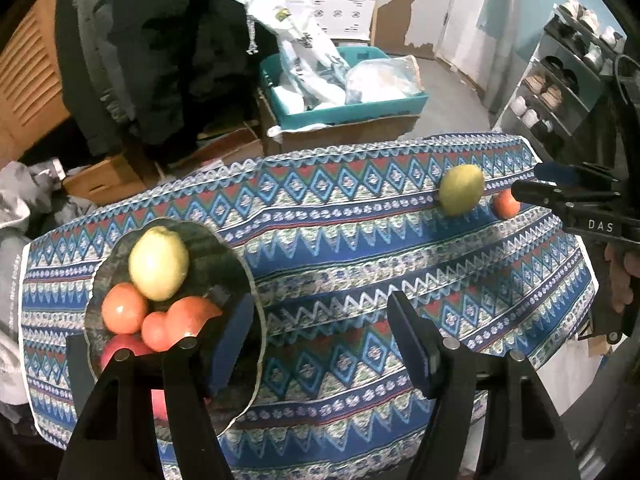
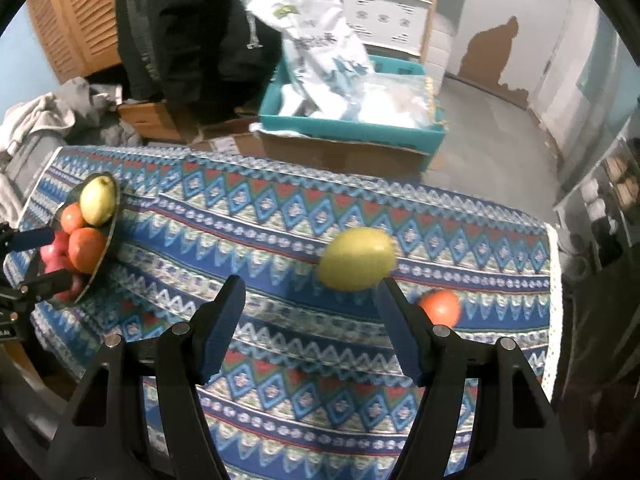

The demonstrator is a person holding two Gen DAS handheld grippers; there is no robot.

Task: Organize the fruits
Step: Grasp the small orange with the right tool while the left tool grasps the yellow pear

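The left gripper [image 1: 320, 344] is wide open over the cloth [image 1: 340, 248]. A plate [image 1: 240, 264] holds a yellow fruit [image 1: 159, 263] and red ones. Far off sits another yellow fruit [image 1: 461, 189] beside the right gripper [image 1: 560, 188].
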